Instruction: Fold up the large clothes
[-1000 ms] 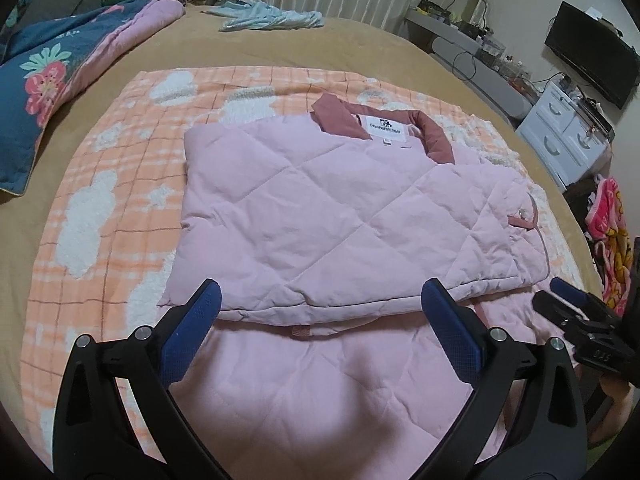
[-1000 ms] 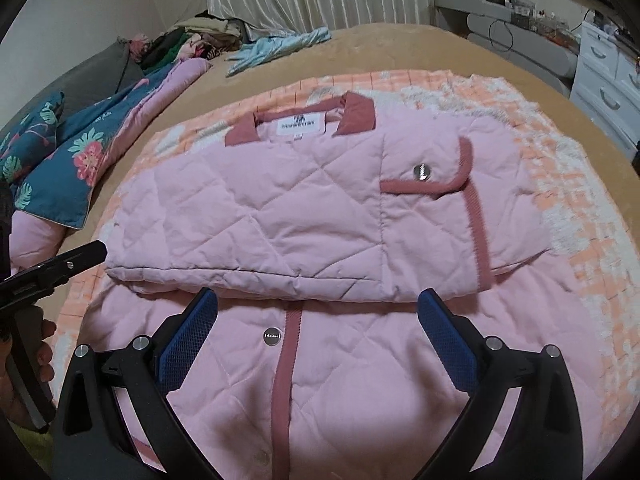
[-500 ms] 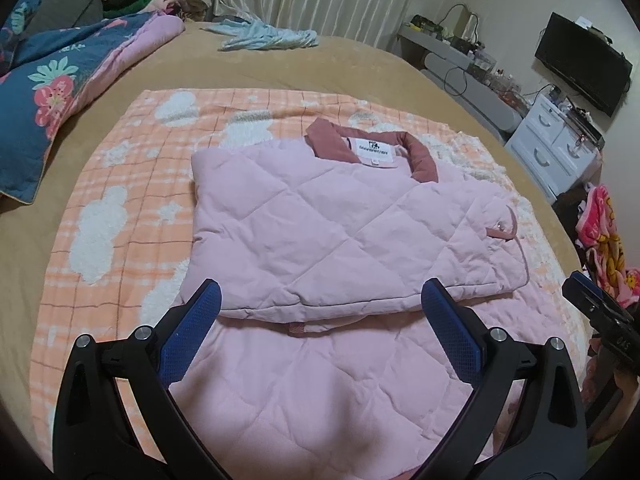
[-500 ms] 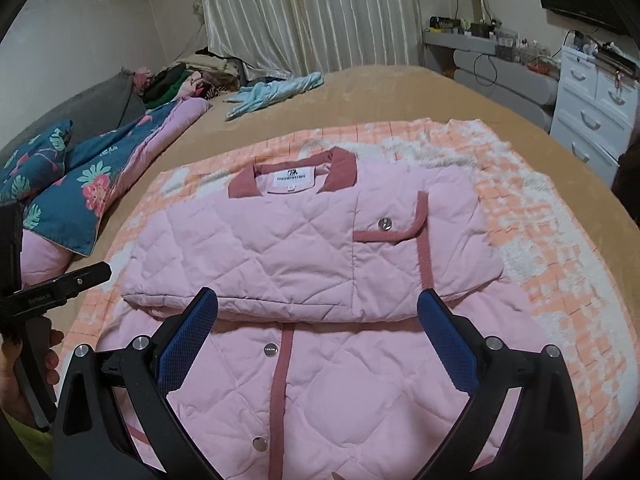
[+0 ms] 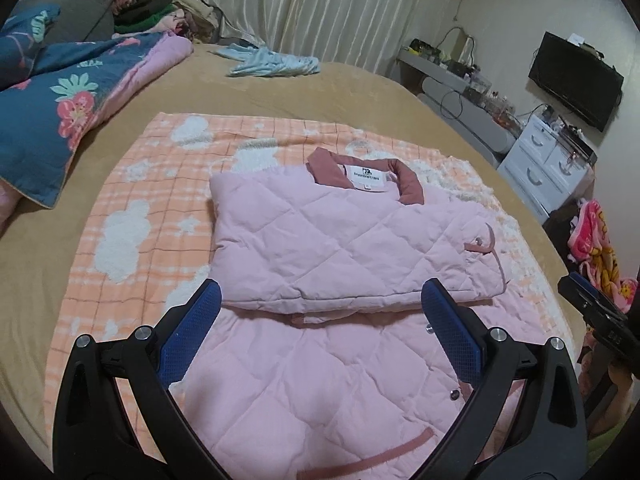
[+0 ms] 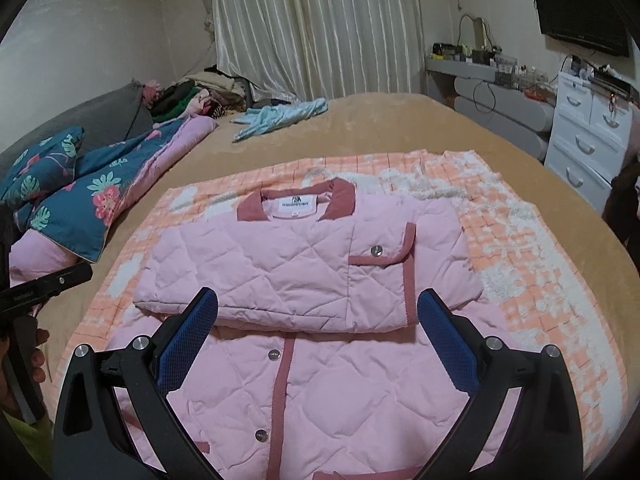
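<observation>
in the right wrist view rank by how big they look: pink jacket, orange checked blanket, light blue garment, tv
1. orange checked blanket, partly covered
2. pink jacket, nearer the camera, so its place against the blanket is unsure
3. and 4. light blue garment and tv: look alike, and the tv is cut off, so unranked

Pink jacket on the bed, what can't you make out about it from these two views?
- pink jacket hem: cut off by the bottom edge and the right tongs, right wrist view.
- Sleeves: hidden under the folded panel, both views.
- Collar label text: too small, left wrist view.
</observation>
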